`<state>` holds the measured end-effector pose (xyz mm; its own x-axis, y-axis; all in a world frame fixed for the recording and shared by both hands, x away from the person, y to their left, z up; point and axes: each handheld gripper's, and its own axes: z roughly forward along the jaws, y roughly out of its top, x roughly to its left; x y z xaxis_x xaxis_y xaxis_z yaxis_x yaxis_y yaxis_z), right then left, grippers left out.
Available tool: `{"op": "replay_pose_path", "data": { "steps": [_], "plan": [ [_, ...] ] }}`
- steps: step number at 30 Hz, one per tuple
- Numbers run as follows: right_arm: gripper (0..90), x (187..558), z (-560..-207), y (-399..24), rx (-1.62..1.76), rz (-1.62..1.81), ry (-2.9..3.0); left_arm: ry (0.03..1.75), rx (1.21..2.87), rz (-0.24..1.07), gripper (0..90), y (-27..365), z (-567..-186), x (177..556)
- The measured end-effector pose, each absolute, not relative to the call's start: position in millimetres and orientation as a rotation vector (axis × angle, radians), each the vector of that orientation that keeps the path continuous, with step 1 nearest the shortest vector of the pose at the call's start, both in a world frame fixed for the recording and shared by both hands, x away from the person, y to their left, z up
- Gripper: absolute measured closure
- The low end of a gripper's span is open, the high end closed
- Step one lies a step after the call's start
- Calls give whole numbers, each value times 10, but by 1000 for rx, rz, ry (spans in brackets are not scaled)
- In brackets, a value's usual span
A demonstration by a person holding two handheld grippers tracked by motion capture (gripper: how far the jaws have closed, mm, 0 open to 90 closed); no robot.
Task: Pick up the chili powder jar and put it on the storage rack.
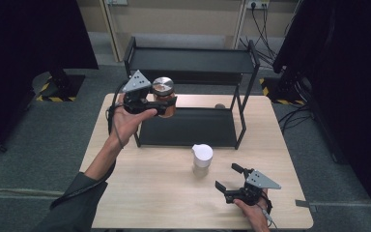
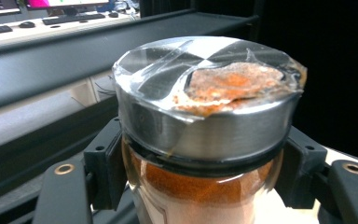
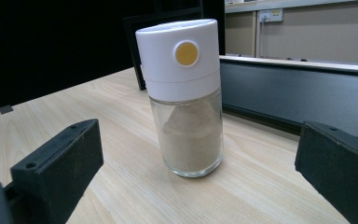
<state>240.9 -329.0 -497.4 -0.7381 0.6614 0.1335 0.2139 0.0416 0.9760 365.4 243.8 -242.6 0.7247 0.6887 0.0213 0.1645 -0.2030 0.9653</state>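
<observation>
My left gripper [image 1: 166, 105] is shut on a glass spice jar [image 1: 164, 95] of orange powder with a round metal lid [image 2: 205, 100], held up over the left end of the black two-tier shelf rack [image 1: 188, 126]. In the left gripper view the jaws press the glass just under the lid, whose top is taped and dusted with orange powder. A second glass jar [image 1: 202, 159] with a white cap and pale powder [image 3: 186, 95] stands upright on the wooden table [image 1: 149, 188]. My right gripper [image 1: 228, 178] is open near the front right, a short way from that jar, its jaws wide apart.
The rack's upper shelf [image 1: 191, 60] spans the back of the table, its lower tray resting on the tabletop. A small brown object [image 1: 220, 106] lies at the tray's back edge. Dark curtains hang on both sides, and cables [image 1: 265, 29] trail at the back wall.
</observation>
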Motion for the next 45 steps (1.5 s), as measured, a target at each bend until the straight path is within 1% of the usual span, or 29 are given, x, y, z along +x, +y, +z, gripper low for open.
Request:
{"op": "replay_pose_path", "data": {
  "steps": [6, 11, 14, 26, 35, 45],
  "plan": [
    [12, 2406, -4973, -3290, 885, 1743, 1971, 709, 1748, 573, 307, 2403, -2188, 3678],
    [12, 2404, -4972, -3292, 884, 1746, 1971, 710, 1743, 599, 307, 2382, -2078, 3677],
    [12, 2406, -4972, -3291, 882, 1746, 1972, 729, 1732, 590, 306, 2394, -2020, 3719],
    [12, 2409, -4972, -3294, 881, 1751, 1974, 789, 1728, 656, 307, 2347, -1714, 3782],
    [12, 2410, -4972, -3298, 881, 1752, 1974, 814, 1718, 684, 307, 2257, -1576, 3838],
    [12, 2410, -4968, -3312, 882, 1754, 1975, 869, 1680, 721, 307, 2177, -1556, 3984]
  ]
}}
